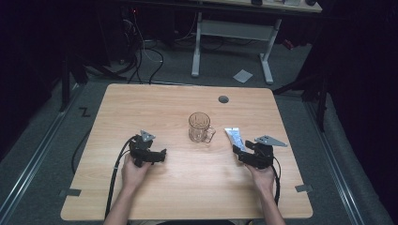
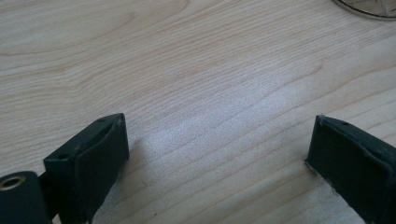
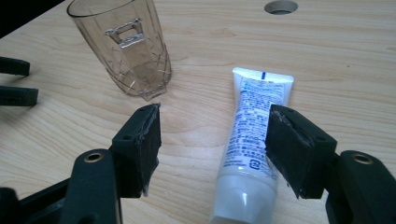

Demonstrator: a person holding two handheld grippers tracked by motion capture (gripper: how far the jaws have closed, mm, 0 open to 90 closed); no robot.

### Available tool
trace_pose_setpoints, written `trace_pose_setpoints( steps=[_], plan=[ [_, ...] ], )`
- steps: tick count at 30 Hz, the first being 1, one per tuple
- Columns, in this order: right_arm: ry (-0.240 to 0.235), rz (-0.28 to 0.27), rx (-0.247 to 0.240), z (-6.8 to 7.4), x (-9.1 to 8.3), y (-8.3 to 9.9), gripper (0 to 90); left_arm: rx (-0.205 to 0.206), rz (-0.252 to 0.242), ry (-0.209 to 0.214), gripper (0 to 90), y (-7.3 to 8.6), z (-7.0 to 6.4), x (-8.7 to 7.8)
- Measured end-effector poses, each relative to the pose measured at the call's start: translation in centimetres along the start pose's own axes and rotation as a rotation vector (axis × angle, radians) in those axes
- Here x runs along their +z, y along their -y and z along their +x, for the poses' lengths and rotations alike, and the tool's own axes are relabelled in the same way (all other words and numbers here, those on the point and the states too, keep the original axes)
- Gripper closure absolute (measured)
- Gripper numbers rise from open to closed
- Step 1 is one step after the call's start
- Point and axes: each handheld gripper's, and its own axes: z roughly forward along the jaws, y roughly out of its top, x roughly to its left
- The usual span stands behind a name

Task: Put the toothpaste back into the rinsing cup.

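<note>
Straddling the white squeeze tube (image 3: 254, 135) beside the clear plastic mug (image 3: 126, 46), my right tool (image 3: 212, 144) gapes wide, empty, ready to pinch. Left tool (image 2: 219, 163) rests open, holding nothing.

item count, by kind:

- table (image 1: 187, 187): one, light wood top.
- clear plastic mug (image 1: 200, 127): one, with a single handle.
- tube (image 1: 234, 138): one, white with blue print.
- round grommet hole (image 1: 223, 99): one, in the table top near the far edge.
- hand-held grippers: two, namely the left gripper (image 1: 162, 154) and the right gripper (image 1: 237, 151); each carries two black jaws, four jaws in total.
- person's hands: two, one on each gripper.
- grey three-cornered plates: two, one per gripper.
- sheet of paper (image 1: 242, 75) on the floor: one.
- second table (image 1: 234, 28) behind, white frame: one.
</note>
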Motion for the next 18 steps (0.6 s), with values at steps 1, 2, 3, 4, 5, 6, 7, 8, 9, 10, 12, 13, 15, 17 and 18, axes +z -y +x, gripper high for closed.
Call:
trace_pose_setpoints(
  steps=[1,2,3,4,5,6,7,8,9,10,12,13,15,17,18],
  plan=[
    [0.001,0.002,0.006,-0.2,0.0,0.0,36.0,0.000,0.000,0.000,5.6,0.0,0.0,0.0],
    [0.004,0.007,0.007,-0.4,0.0,0.0,36.4,0.000,-0.001,0.000,5.6,0.0,0.0,0.0],
    [0.006,0.007,0.012,-0.5,0.1,0.0,36.8,0.000,-0.001,0.000,5.6,0.0,0.0,0.0],
    [0.007,0.007,0.014,-0.7,0.1,0.0,37.4,0.000,-0.001,-0.001,5.6,0.0,0.0,0.0],
    [0.009,0.011,0.022,-0.9,0.1,0.0,37.7,0.000,-0.001,0.000,5.5,0.0,0.0,0.0],
    [0.012,0.015,0.023,-1.1,0.2,0.0,37.8,0.000,-0.001,-0.001,5.6,0.0,0.0,0.0],
    [0.015,0.026,0.027,-1.2,0.3,-0.1,37.8,0.000,-0.001,0.000,5.6,0.0,0.0,0.0],
    [0.021,0.032,0.025,-1.4,0.4,-0.1,37.7,0.000,-0.001,-0.001,5.6,0.0,0.0,0.0],
    [0.027,0.037,0.019,-1.5,0.4,-0.3,37.7,0.000,-0.001,0.000,5.6,0.0,0.0,0.0],
    [0.033,0.045,0.020,-1.6,0.5,-0.4,37.7,0.000,-0.001,-0.001,5.6,0.0,0.0,0.0],
    [0.043,0.051,0.018,-1.8,0.6,-0.7,37.6,0.000,-0.001,0.000,5.6,0.0,0.0,0.0],
    [0.046,0.050,0.011,-1.9,0.6,-0.9,37.7,0.001,0.000,0.000,5.6,0.0,0.0,0.0],
    [0.053,0.059,0.019,-2.1,0.7,-1.1,37.6,0.000,0.000,0.000,5.6,0.0,0.0,0.0],
    [0.059,0.058,0.012,-2.3,0.8,-1.3,37.5,0.000,-0.001,-0.001,5.6,0.0,0.0,0.0],
    [0.063,0.060,0.016,-2.3,0.8,-1.4,37.5,0.000,-0.001,-0.001,5.6,0.0,0.0,0.0]
  ],
)
